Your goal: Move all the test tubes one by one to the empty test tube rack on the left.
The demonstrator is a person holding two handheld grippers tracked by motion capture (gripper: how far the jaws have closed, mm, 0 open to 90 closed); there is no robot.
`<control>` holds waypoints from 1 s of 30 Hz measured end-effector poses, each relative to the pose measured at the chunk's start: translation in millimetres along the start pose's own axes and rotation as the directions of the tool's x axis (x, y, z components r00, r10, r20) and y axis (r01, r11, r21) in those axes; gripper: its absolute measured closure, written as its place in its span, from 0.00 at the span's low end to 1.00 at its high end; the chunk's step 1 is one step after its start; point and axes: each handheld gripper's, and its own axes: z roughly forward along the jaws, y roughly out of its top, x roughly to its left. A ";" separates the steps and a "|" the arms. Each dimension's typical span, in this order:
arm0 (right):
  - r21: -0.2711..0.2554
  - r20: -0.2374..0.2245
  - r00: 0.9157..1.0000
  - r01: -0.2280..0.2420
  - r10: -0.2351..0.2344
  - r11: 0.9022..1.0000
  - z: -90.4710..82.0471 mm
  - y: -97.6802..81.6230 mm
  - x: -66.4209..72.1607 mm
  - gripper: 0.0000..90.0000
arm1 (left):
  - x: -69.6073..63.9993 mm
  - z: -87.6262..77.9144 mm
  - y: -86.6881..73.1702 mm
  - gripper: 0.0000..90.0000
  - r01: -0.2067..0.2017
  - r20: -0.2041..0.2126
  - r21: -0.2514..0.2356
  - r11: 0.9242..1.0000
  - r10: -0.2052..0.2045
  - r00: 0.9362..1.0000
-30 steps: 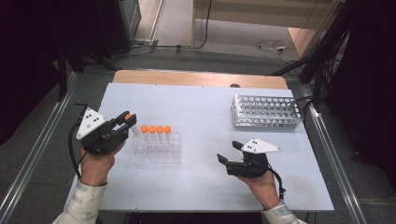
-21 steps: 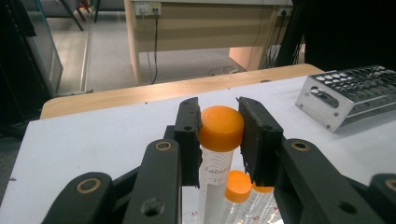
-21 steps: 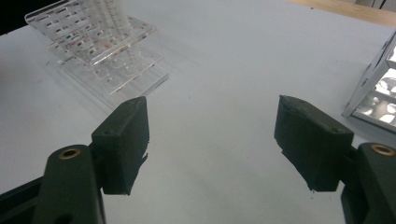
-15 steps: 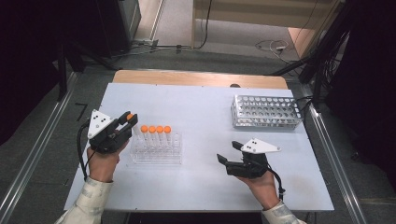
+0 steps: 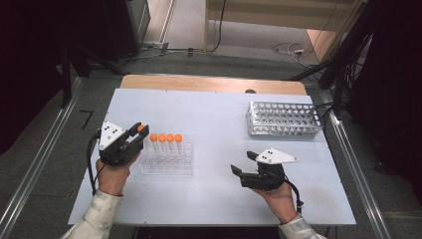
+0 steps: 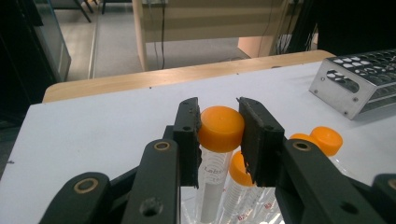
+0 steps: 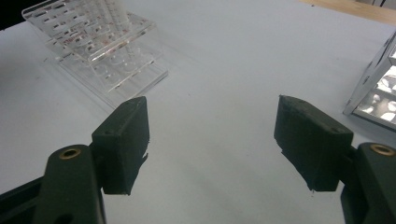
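Looking down, the left claw (image 5: 141, 130) sits left of centre at the clear rack (image 5: 166, 167) on the tabletop (image 5: 214, 119). Its own view shows it clamped on a tube's orange cap (image 6: 221, 128); a tilted pull could drag the rack. The right claw (image 7: 212, 149) gapes wide, empty.

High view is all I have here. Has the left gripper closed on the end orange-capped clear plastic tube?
Observer: Yes, the left gripper has both pads against the orange cap of that tube.
Operator: Is the tube out of the clear acrylic rack?
Observer: Can't tell; its lower end is hidden behind the jaws, among the other orange-capped tubes.
Operator: And the right gripper?
Observer: The right gripper is wide open over bare white table, holding nothing.
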 end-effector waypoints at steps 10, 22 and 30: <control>0.000 0.002 1.000 0.001 -0.001 1.000 0.1 0.0 -0.7 0.28 | 0.2 1.2 -3.8 0.76 0.013 0.004 0.014 1.000 -0.013 1.000; 0.000 -0.001 1.000 -0.002 0.002 1.000 0.7 -0.3 -0.5 0.28 | 2.0 1.1 -6.6 0.68 0.056 0.026 0.017 0.998 -0.056 0.998; 0.000 0.000 1.000 -0.002 0.002 1.000 0.5 -0.3 -0.8 0.28 | 1.2 0.0 -6.3 0.66 0.064 0.031 0.014 0.998 -0.064 0.997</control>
